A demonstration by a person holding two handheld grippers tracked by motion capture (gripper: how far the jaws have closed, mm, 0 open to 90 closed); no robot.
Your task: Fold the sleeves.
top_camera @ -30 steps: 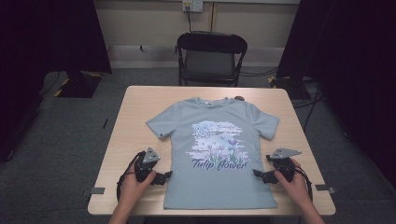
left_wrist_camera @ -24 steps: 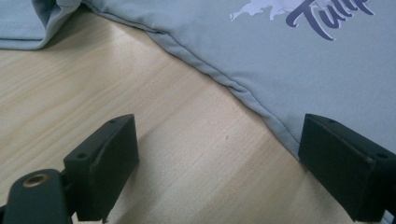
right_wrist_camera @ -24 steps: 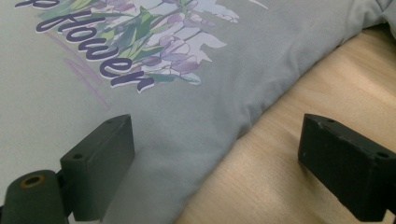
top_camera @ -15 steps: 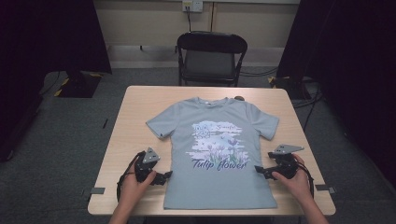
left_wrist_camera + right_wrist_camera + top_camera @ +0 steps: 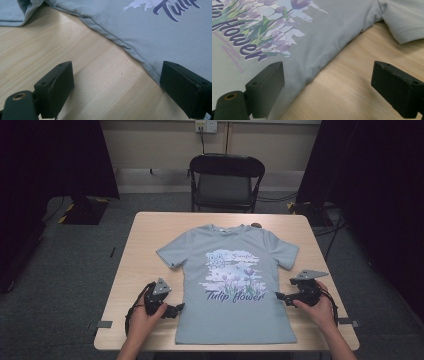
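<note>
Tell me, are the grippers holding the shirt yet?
No. Both jaws gape open: the left hand-held gripper and right hand-held gripper sit at the T-shirt's side edges, gripping nothing.

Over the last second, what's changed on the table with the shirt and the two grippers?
The right gripper crept slightly inward, toward the right side seam of the shirt, with its jaws wide open at the edge. Nothing was grasped or released. The left gripper sits as before at the shirt's left seam, jaws open. The shirt lies flat and unmoved on the table, print side up.
</note>
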